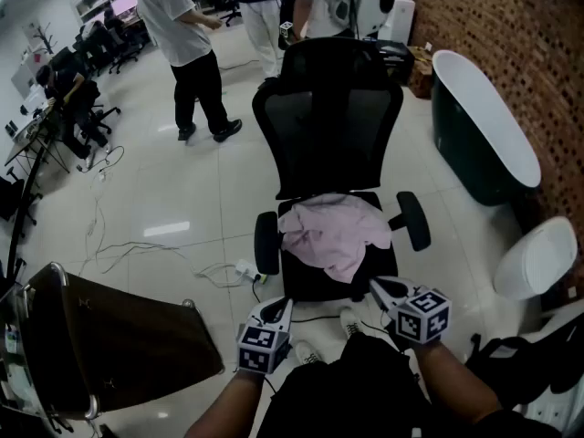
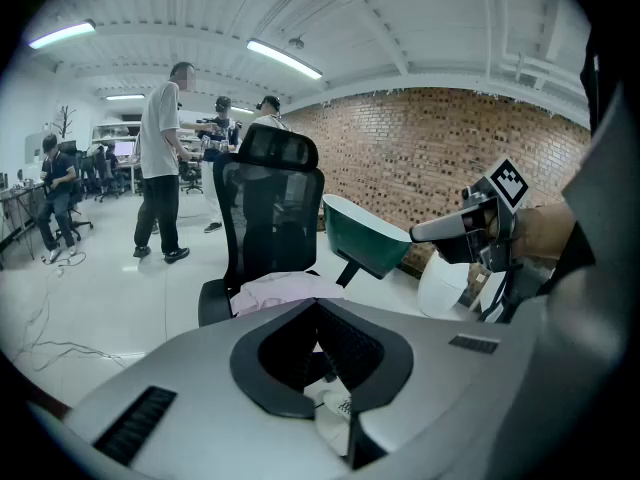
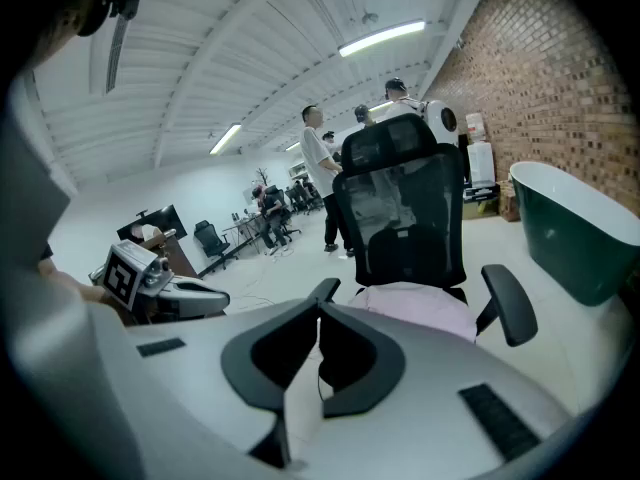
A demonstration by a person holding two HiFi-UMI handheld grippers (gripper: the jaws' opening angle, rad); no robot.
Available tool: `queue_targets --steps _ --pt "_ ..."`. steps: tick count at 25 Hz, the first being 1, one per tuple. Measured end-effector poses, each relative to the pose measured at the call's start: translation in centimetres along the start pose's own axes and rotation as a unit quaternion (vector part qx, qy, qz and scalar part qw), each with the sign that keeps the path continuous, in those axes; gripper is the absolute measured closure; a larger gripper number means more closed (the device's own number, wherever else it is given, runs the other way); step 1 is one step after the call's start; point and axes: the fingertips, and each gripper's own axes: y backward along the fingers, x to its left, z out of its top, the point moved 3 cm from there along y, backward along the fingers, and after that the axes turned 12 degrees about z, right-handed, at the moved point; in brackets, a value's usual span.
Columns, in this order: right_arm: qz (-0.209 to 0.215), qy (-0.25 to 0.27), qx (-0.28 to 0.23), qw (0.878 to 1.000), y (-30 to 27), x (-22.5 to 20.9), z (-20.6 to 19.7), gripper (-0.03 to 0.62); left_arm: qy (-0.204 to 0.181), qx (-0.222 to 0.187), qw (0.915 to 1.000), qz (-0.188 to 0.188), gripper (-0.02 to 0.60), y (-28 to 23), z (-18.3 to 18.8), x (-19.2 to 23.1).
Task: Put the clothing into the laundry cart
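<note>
A crumpled pink garment (image 1: 333, 231) lies on the seat of a black office chair (image 1: 328, 126). Both grippers hover just in front of the seat's near edge, apart from the cloth. My left gripper (image 1: 281, 305) is shut and holds nothing; in its own view the jaws (image 2: 316, 302) meet in front of the pink garment (image 2: 285, 290). My right gripper (image 1: 374, 286) is also shut and empty, its jaws (image 3: 320, 306) closed before the garment (image 3: 420, 303). The laundry cart (image 1: 119, 336), dark brown fabric on a metal frame, stands at the lower left.
A dark green bathtub (image 1: 484, 126) and a white basin (image 1: 538, 258) stand at the right by the brick wall. People (image 1: 187, 44) stand behind the chair. Cables (image 1: 137, 245) and a power strip (image 1: 246, 269) lie on the tiled floor between chair and cart.
</note>
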Motion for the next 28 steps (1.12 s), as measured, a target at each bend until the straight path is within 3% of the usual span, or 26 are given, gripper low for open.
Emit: queue_targets --steps 4,11,13,28 --pt "0.004 0.0 0.005 1.0 -0.8 -1.3 0.5 0.565 0.002 0.002 1.0 0.002 0.581 -1.3 1.1 0.4" --pt "0.034 0.013 0.031 0.999 -3.1 -4.8 2.0 0.499 0.013 0.009 0.9995 0.027 0.581 -4.5 2.4 0.9" --pt "0.046 0.023 0.043 0.998 -3.9 -6.1 2.6 0.44 0.018 0.012 0.9991 0.037 0.581 -5.8 2.7 0.9" --pt "0.122 0.053 0.117 0.984 -10.7 -16.5 6.2 0.437 0.064 0.049 0.9908 0.109 0.581 -16.4 5.1 0.5"
